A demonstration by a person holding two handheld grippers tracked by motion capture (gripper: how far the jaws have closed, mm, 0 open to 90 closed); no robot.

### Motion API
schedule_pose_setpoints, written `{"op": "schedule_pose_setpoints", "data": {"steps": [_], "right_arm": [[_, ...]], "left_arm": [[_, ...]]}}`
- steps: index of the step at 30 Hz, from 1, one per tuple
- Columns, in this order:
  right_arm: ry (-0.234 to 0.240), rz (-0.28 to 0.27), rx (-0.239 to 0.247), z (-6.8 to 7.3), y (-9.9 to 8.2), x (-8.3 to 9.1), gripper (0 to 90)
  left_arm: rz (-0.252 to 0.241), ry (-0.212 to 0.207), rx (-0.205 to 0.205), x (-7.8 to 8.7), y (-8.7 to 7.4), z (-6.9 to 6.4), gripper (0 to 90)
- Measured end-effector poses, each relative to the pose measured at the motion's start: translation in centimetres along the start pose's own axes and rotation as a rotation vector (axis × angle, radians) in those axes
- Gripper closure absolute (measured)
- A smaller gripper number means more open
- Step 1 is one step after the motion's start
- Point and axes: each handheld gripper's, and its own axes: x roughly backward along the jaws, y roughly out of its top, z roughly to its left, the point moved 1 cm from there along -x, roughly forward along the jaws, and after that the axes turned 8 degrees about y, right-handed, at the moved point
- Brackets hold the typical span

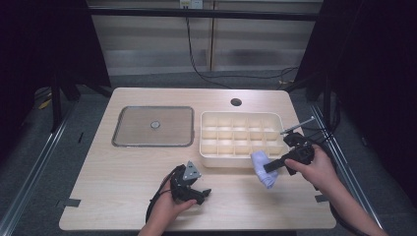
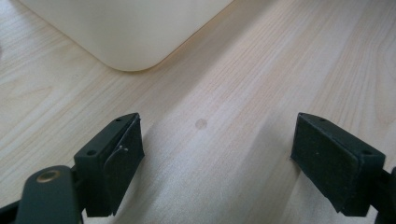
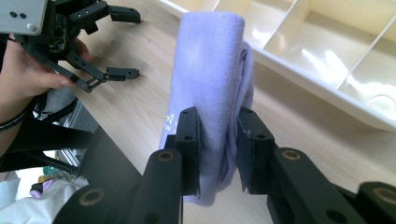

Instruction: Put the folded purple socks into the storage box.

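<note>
My right gripper (image 3: 218, 151) is shut on a rolled lavender cloth (image 3: 210, 79), which sticks out past its black pads. In the high view the lavender cloth (image 1: 263, 168) hangs just in front of the cream divided tray (image 1: 241, 160), held by the right gripper (image 1: 271, 167). My left gripper (image 1: 199, 189) rests near the table's front edge, jaws wide apart. In the left gripper view the left gripper (image 2: 217, 151) stands open over bare wood, with a rounded corner of the tray (image 2: 126, 32) ahead. The left gripper (image 3: 116, 44) also appears far off in the right gripper view.
A shallow grey square tray (image 1: 153, 126) with a small round piece (image 1: 155, 125) in its middle sits at the back left. A round cable hole (image 1: 236, 102) lies behind the divided tray. The wooden table (image 1: 123, 172) has free room at the front.
</note>
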Motion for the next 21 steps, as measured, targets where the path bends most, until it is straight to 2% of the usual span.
{"op": "schedule_pose_setpoints", "data": {"steps": [7,9,14,20,21], "right_arm": [[-0.018,-0.024,-0.014,-0.5,0.8,1.1,72.8],[-0.029,-0.019,-0.007,-0.7,1.1,1.3,72.8],[-0.051,-0.022,-0.03,-1.3,1.7,1.7,72.8],[-0.062,-0.033,-0.054,-2.1,2.4,1.9,72.8],[-0.061,-0.033,-0.047,-2.3,2.5,1.9,72.8]], "left_arm": [[0.001,0.002,0.0,0.0,0.0,0.0,16.1],[0.0,0.001,0.001,0.0,0.0,0.0,16.1],[0.001,0.0,0.0,0.0,0.0,0.0,16.1],[0.0,0.001,0.001,0.0,0.0,0.0,16.1],[0.001,0.002,-0.001,0.0,0.0,0.0,16.1]]}}
